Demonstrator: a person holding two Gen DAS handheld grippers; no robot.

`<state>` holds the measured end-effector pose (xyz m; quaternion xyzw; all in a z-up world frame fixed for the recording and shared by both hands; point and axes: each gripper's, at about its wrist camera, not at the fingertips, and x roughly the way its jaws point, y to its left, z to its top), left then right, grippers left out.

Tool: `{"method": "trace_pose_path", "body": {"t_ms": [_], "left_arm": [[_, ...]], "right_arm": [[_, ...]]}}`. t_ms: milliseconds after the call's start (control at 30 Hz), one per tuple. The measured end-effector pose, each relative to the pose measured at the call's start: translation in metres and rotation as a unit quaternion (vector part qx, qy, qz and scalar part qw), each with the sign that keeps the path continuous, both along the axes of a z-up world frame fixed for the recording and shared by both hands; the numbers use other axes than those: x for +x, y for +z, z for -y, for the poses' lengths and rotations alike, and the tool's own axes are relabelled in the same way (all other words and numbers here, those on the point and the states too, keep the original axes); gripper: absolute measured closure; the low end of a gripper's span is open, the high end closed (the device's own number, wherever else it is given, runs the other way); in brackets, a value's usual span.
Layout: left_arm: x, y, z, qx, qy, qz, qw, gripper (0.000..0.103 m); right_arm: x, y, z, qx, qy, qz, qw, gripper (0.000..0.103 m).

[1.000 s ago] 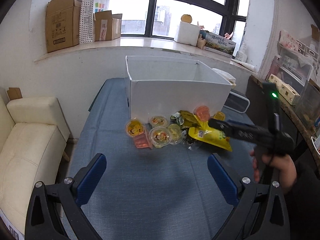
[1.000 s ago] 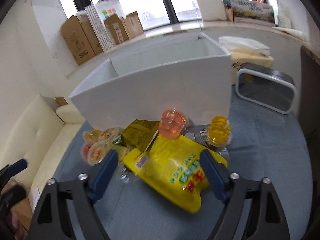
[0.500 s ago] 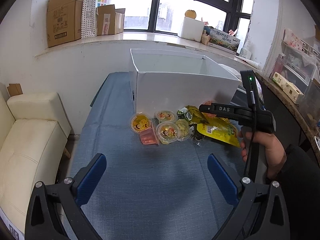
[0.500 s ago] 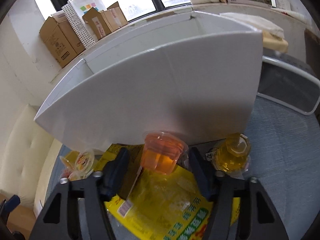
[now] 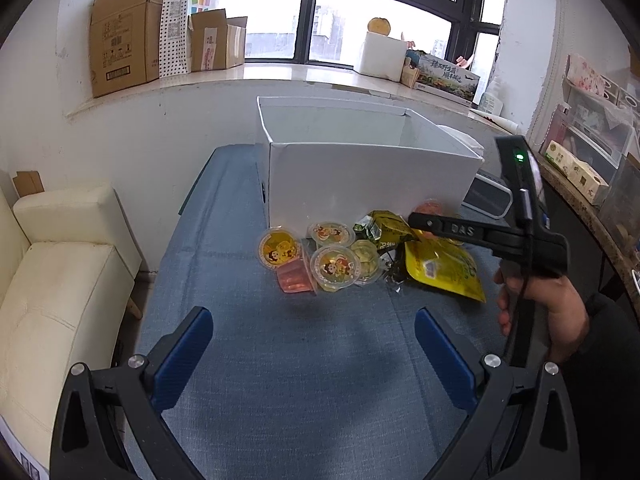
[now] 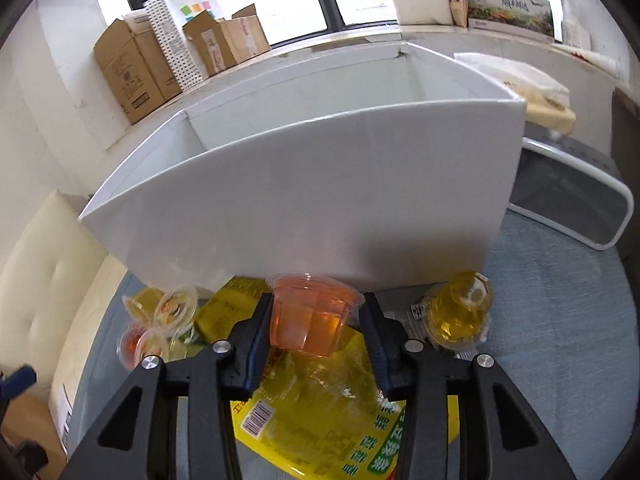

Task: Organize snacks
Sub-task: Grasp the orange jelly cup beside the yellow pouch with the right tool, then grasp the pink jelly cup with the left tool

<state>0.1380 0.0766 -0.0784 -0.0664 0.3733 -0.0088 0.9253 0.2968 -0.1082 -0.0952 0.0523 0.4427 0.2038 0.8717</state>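
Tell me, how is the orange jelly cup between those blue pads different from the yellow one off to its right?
The orange jelly cup sits between the right gripper pads atop the yellow snack bag; the yellow jelly cup lies untouched beside the bag. The orange one has straight tapering sides, while the yellow one looks faceted. Both are clear plastic cups in front of the white box.

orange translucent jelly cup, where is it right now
In the right wrist view the orange translucent jelly cup sits between the right gripper fingers, above the yellow snack bag, just before the white box front wall.
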Motion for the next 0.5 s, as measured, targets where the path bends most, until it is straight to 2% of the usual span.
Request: {"method": "trace_pose_path", "body": {"t_ms": [333,500], "left_arm": [[0.010,0.001,0.011,0.003,-0.016,0.005,0.9999,0.000],[0.015,0.000,0.023,0.027,-0.033,0.010,0.9990,0.000]], "right_arm": [[-0.067,0.041,0.030,0.019,0.022,0.046,0.999,0.056],[-0.099,0.054,0.053,0.044,0.015,0.050,0.998,0.056]]}}
